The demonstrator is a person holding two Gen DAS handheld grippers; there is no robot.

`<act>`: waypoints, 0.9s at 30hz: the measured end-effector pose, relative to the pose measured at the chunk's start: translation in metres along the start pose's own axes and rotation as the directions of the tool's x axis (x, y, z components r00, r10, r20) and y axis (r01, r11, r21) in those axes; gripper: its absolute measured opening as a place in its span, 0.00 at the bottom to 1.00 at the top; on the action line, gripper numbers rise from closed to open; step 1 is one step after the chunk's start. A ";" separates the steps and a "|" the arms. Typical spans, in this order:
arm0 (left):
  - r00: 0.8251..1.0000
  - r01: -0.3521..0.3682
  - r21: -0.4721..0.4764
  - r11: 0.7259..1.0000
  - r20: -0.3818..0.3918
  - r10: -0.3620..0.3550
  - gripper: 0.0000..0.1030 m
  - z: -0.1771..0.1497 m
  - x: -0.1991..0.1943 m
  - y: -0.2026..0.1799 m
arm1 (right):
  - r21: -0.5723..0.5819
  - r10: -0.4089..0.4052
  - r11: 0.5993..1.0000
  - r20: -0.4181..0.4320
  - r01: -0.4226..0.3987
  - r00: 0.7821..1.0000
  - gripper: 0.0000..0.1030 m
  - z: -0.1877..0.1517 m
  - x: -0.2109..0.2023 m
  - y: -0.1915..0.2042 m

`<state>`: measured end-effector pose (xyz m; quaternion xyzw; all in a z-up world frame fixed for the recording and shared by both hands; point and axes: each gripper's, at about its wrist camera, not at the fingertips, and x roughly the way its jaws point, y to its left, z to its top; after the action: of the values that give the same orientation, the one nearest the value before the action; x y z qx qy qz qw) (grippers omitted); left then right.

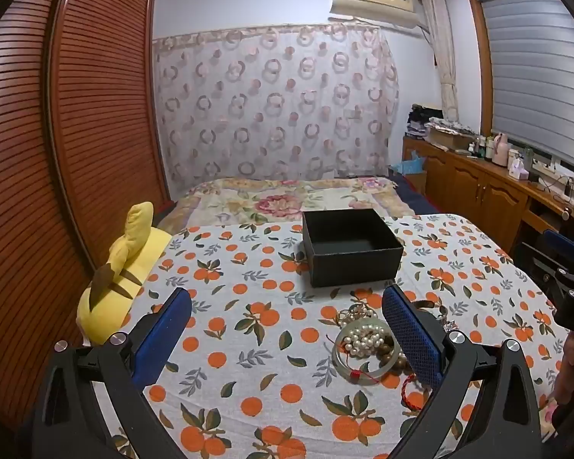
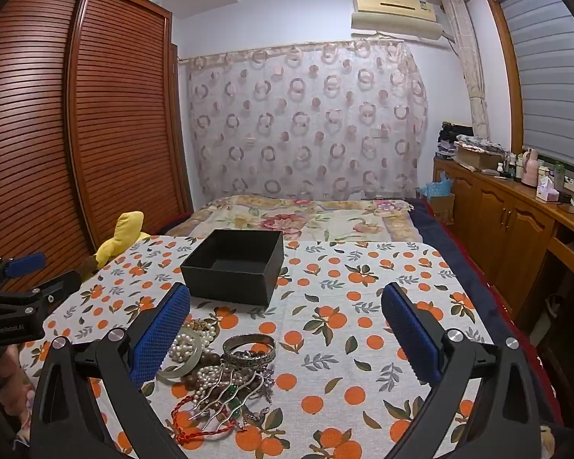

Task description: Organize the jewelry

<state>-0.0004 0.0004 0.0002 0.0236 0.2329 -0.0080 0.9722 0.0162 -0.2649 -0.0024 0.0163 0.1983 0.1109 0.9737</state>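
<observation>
A pile of jewelry (image 2: 218,375) lies on the orange-print tablecloth (image 2: 363,306): pearl strands, a pale jade bangle (image 2: 181,369), silver bangles (image 2: 248,348), a red cord and silver hairpins. It also shows in the left wrist view (image 1: 367,348). An open, empty black box (image 2: 233,264) stands just behind the pile, also in the left wrist view (image 1: 350,246). My left gripper (image 1: 287,334) is open, with the pile by its right finger. My right gripper (image 2: 287,334) is open, with the pile by its left finger. Both hover above the table.
A yellow plush toy (image 1: 118,271) lies at the table's left edge. A bed with a floral blanket (image 2: 306,216) lies behind the table. A louvred wooden wardrobe (image 1: 57,134) stands left and a wooden cabinet (image 2: 509,214) with bottles stands right.
</observation>
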 end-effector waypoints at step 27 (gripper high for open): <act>1.000 -0.003 0.000 1.000 0.008 0.003 0.94 0.005 -0.005 -0.002 | 0.004 0.001 1.000 -0.001 -0.001 1.000 0.98 0.000 -0.002 -0.001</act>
<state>-0.0025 -0.0019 0.0067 0.0240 0.2289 -0.0065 0.9731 0.0146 -0.2665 -0.0012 0.0181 0.1989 0.1108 0.9736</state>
